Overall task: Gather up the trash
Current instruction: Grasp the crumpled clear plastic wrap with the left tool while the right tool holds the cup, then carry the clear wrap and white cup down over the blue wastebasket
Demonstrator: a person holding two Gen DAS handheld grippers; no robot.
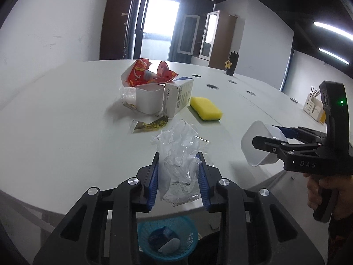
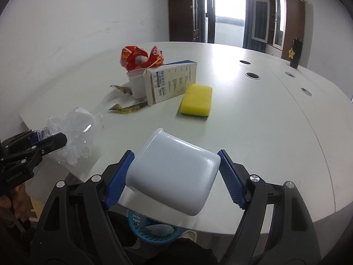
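My left gripper (image 1: 178,156) is shut on a crumpled clear plastic bag (image 1: 179,154), held above the table's near edge; it also shows in the right wrist view (image 2: 70,132). My right gripper (image 2: 174,154) is shut on a white plastic tub (image 2: 174,172), tipped on its side, also seen in the left wrist view (image 1: 262,143). A blue mesh trash basket (image 1: 167,238) with some waste stands on the floor below both grippers, seen too in the right wrist view (image 2: 152,229).
On the white table (image 1: 55,121) lie a red snack wrapper (image 1: 147,72), a second white tub (image 1: 147,98), a white carton (image 1: 178,98), a yellow sponge (image 1: 206,108) and gold-printed wrapper scraps (image 1: 150,124). A dark bottle (image 1: 231,64) stands far back.
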